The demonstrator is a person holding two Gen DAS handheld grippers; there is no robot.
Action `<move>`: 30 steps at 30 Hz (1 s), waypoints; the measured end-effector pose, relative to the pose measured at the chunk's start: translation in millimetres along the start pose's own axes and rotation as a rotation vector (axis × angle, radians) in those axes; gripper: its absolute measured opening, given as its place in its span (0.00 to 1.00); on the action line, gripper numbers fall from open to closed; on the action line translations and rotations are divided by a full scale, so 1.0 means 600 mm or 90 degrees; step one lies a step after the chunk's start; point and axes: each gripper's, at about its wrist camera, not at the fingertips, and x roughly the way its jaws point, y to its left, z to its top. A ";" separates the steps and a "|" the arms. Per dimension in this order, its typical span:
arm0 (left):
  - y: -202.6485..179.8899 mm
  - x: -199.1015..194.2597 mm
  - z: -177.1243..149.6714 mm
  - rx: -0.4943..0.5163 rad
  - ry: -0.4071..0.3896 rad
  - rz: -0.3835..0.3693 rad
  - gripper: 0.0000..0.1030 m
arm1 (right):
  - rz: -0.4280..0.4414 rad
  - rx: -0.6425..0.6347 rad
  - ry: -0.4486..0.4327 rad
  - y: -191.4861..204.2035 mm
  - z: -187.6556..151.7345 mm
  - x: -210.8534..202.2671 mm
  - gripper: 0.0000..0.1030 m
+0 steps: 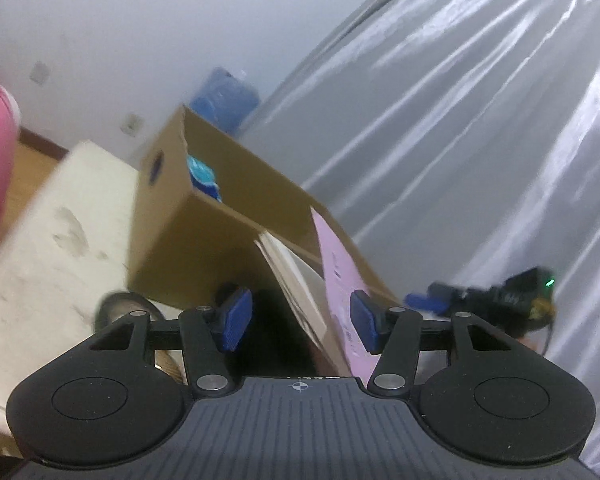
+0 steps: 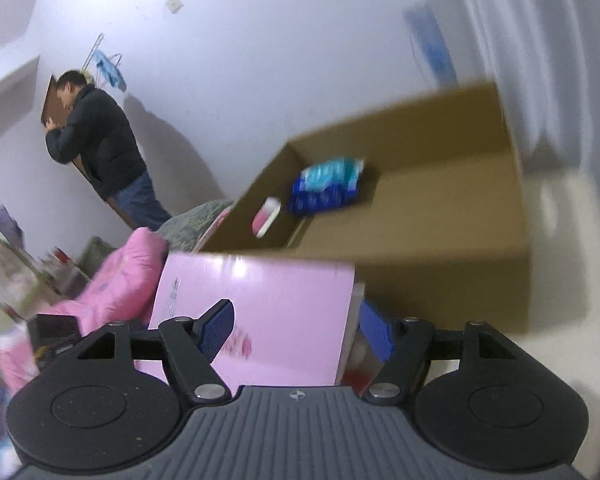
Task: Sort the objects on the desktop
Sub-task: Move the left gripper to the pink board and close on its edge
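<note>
A pink-covered book (image 1: 336,272) stands edge-on between the jaws of my left gripper (image 1: 300,320). Its cover lies against the right pad, and a dark gap separates its pages from the left pad, so this gripper is open. In the right wrist view the same book (image 2: 260,304) faces me. My right gripper (image 2: 296,330) is open, its left finger in front of the cover and its right pad just past the book's edge. Behind stands an open cardboard box (image 2: 420,240) (image 1: 204,220) holding a blue packet (image 2: 328,184) and a small pink-and-white item (image 2: 266,216).
A person in a dark jacket (image 2: 96,140) stands by the far wall. Pink bedding (image 2: 116,280) lies at the left. A white tabletop (image 1: 40,240) carries the box and a round brownish object (image 1: 120,308). A silvery curtain (image 1: 480,120) fills the right side.
</note>
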 end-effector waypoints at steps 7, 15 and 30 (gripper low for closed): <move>-0.001 0.035 -0.015 -0.012 0.036 -0.024 0.53 | 0.014 0.048 0.061 -0.031 -0.033 0.064 0.70; 0.007 0.053 -0.031 -0.033 0.061 -0.043 0.45 | 0.046 0.091 0.067 -0.047 -0.048 0.104 0.71; -0.007 0.032 -0.031 -0.017 0.041 -0.048 0.18 | 0.051 0.056 0.018 -0.016 -0.056 0.090 0.57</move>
